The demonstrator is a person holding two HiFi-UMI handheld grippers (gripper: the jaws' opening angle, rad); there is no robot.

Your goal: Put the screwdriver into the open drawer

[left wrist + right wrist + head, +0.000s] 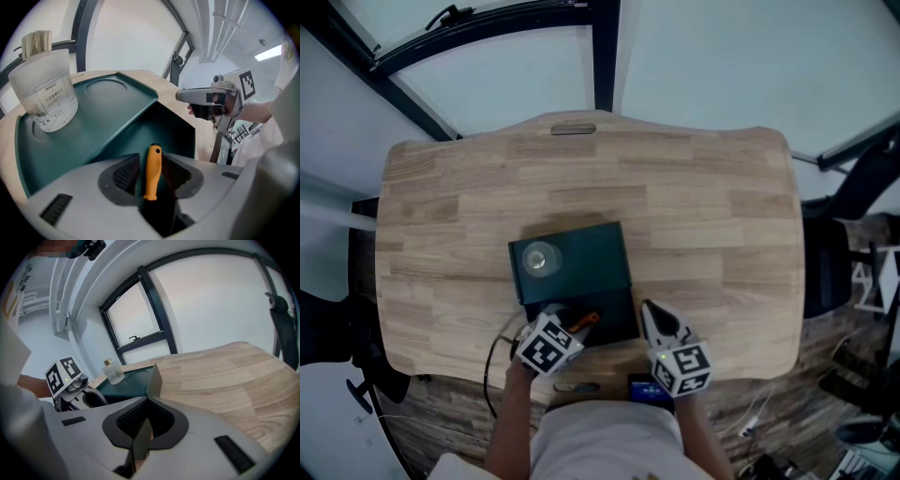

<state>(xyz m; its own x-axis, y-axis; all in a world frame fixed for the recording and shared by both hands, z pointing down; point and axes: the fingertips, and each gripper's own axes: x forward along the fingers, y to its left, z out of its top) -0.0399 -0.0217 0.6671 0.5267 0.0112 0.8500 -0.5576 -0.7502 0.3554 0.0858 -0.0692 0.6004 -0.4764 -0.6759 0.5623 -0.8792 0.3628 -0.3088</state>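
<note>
Left tongs gape around screwdriver

light wooden table, rounded corners, dark green drawer box sitting near its front edge

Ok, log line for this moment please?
left hand-held gripper: open, screwdriver between jaws | screwdriver: over open drawer | right hand-held gripper: shut on thin panel, likely drawer edge

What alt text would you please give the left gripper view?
An orange-handled screwdriver sits between the left tool's open jaws, above the open drawer of a green box. A glass bottle stands on the box's top; the right tool hovers beyond.
</note>
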